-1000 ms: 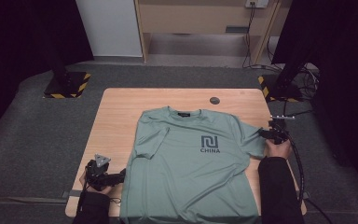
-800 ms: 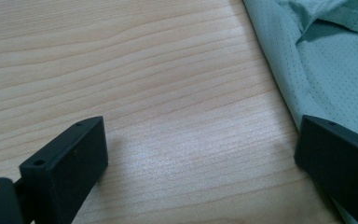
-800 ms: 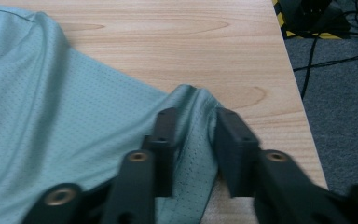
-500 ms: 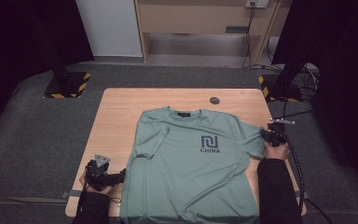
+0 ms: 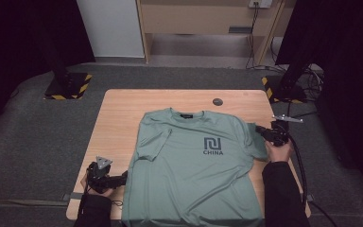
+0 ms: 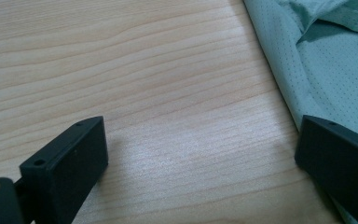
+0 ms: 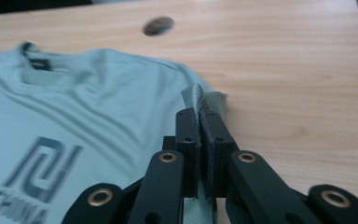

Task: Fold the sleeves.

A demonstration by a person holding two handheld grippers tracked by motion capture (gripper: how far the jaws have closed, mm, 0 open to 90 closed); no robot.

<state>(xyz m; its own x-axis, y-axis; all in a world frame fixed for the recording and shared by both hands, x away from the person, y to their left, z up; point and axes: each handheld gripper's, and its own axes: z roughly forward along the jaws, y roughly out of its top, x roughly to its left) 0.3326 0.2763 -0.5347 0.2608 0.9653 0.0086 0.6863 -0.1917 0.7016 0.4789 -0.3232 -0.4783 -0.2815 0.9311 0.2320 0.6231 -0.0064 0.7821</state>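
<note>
Jaws clenched, my right gripper is pinching the t-shirt sleeve on the table; left gripper is gaping beside the hem. I'm probably lifting slowly, keeping the fold even.

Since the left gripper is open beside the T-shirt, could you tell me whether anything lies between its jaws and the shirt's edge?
Nothing visible does. The left gripper stands open over bare table, one jaw already at the T-shirt edge. The right gripper is shut on the sleeve.
</note>
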